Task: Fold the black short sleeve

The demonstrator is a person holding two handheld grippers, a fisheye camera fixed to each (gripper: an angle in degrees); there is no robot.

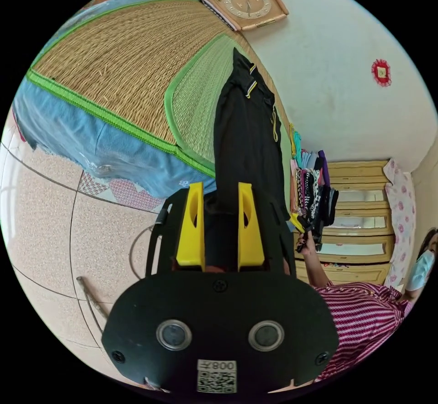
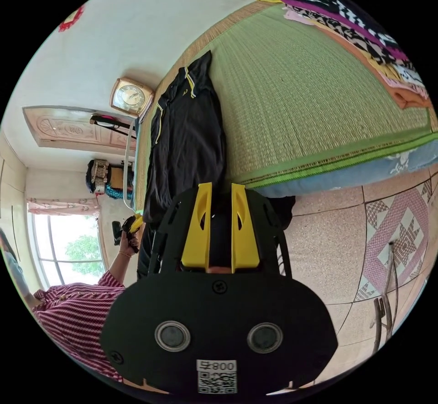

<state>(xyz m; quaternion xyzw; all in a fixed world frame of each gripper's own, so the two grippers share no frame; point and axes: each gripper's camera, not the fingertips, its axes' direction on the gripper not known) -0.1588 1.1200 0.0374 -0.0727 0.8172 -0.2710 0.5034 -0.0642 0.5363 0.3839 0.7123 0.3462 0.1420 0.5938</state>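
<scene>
You've got both grippers pinching the black polo shirt (image 1: 244,139), stretched over the green woven mat (image 1: 191,102) on the bed w/ its hem end hanging past the mat edge toward you. Left gripper (image 1: 221,226) jaws press on black cloth; right gripper (image 2: 221,228) same, at the other hem corner. Risk, imo: pull unevenly and the shirt skews or drags off toward the tiled floor (image 2: 328,239). A thin pinch could slip, too. The stacked clothes (image 2: 356,34) sit well apart, so no snag there.
</scene>
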